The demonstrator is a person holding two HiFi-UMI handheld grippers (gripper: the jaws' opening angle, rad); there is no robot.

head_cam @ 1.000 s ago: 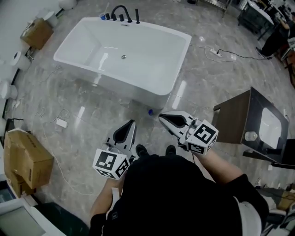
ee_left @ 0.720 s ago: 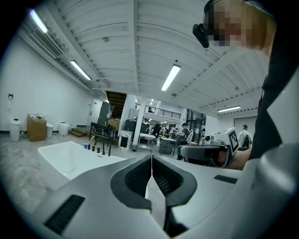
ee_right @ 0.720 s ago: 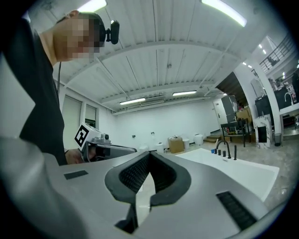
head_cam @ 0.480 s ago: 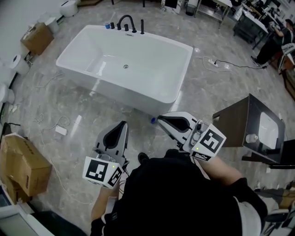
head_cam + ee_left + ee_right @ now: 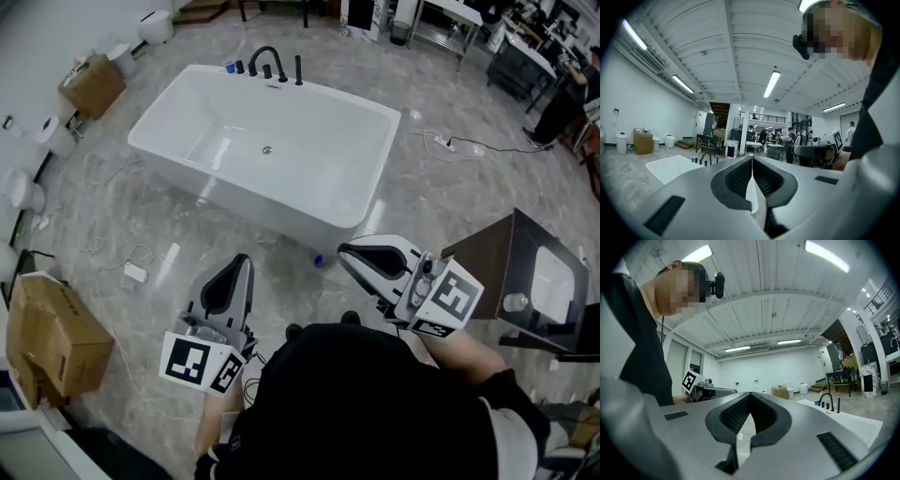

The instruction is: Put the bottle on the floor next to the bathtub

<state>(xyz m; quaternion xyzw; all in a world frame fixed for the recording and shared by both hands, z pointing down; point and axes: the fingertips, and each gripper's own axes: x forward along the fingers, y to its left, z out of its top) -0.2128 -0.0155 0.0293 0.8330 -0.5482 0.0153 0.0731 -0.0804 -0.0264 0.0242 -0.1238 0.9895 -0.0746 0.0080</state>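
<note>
The white bathtub (image 5: 281, 208) lies far and left. The left tongs (image 5: 243, 262) and right tongs (image 5: 347, 251) have risen from the floor (image 5: 141, 216), both pinched closed and empty. The small blue-capped bottle (image 5: 319, 261) sits on the floor just beside the bathtub's near corner, so the placing looks done.

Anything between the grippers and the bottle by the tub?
Nothing visible. The small blue-topped bottle sits on the grey marble floor beside the white bathtub; only bare floor separates it from the shut, empty left gripper and right gripper.
</note>
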